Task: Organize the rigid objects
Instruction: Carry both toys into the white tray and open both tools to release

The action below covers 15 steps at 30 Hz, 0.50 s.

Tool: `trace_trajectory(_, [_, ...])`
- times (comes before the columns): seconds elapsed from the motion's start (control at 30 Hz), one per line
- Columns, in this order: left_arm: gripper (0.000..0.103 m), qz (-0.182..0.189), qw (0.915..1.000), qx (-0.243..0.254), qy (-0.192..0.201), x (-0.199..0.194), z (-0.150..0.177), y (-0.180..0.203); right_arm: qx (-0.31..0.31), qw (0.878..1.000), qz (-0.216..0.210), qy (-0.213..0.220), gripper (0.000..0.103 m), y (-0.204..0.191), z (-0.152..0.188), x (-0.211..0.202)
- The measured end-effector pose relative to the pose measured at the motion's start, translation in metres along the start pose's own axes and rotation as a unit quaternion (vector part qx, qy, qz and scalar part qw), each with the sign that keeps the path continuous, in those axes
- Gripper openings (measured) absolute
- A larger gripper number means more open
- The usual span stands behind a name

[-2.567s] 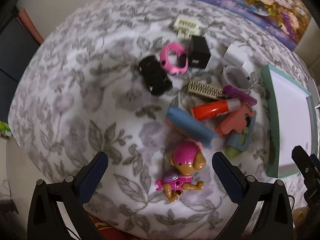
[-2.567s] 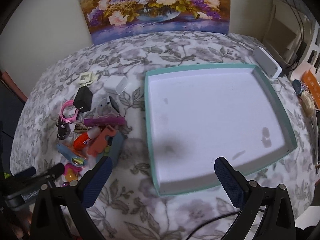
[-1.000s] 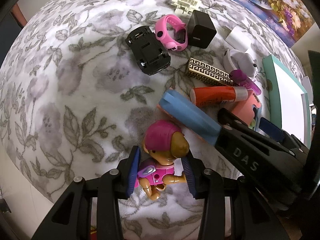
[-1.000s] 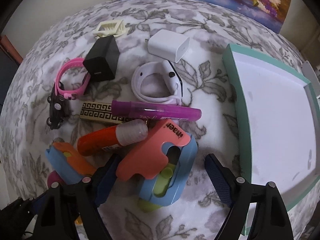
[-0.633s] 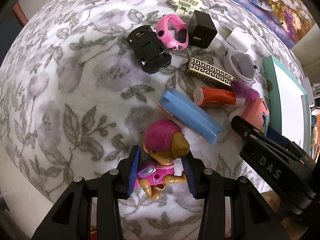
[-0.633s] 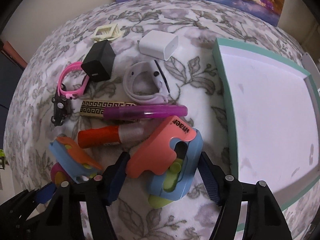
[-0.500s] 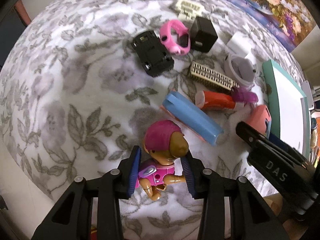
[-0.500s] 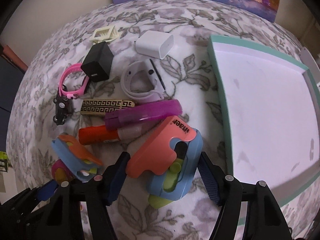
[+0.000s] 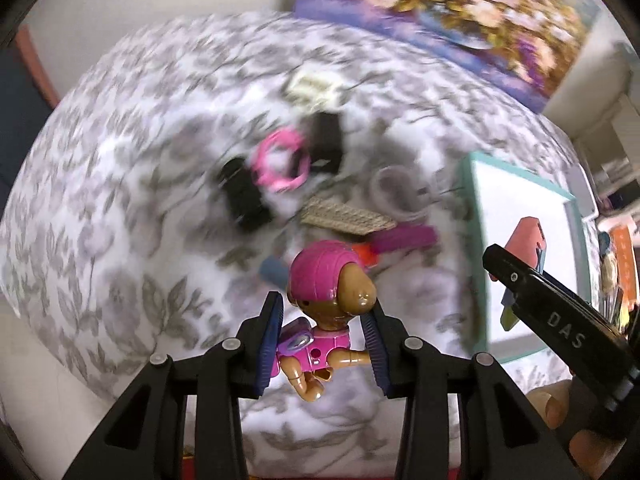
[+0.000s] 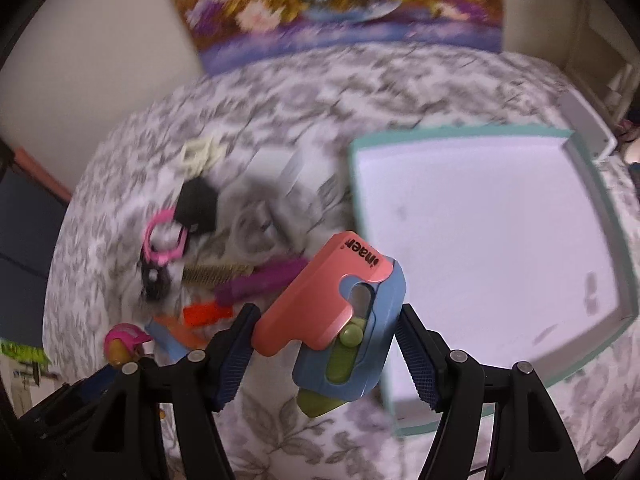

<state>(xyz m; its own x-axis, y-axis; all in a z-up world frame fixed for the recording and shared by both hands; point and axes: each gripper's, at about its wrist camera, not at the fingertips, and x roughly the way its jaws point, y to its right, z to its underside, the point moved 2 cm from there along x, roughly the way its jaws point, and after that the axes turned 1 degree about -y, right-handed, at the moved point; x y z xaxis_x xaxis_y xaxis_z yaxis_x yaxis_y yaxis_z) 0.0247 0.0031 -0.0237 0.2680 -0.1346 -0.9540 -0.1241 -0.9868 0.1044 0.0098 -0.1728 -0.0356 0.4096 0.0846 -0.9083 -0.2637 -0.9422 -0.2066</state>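
Observation:
My left gripper (image 9: pixel 324 340) is shut on a pink-helmeted toy dog (image 9: pixel 328 292) and holds it lifted above the floral tablecloth; the dog also shows in the right wrist view (image 10: pixel 124 342). My right gripper (image 10: pixel 326 352) is shut on a salmon, blue and green plastic case (image 10: pixel 336 304), lifted near the left edge of the teal-rimmed white tray (image 10: pixel 612 240). The case and right gripper also show in the left wrist view (image 9: pixel 528 240), over the tray (image 9: pixel 476 216).
Left on the cloth, blurred: a pink watch (image 9: pixel 282 164), black toy car (image 9: pixel 242 196), black cube (image 9: pixel 326 142), gold patterned bar (image 9: pixel 344 218), purple tube (image 9: pixel 404 238), red glue stick (image 10: pixel 206 314), white band (image 9: pixel 394 192), cream clip (image 9: pixel 312 88). A flower painting (image 10: pixel 332 4) stands behind.
Both grippers have lifted their objects off the cloth. The right gripper has carried the case up and right toward the tray. Both views have pulled back and blurred.

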Motion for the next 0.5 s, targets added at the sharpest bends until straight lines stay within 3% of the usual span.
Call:
trace_trajectory(0.2, [0.041,0.017,0.9981,0.057,-0.012,0.001,-0.025,0.073,0.049,0.996,0.066,0.031,0.072,0.051,-0.022,-0.011])
trace_trajectory(0.5, [0.042,0.026,0.9934,0.111,-0.016,0.027,-0.049,0.167,0.136,0.981,0.125,0.051,0.072,0.148,-0.041,-0.017])
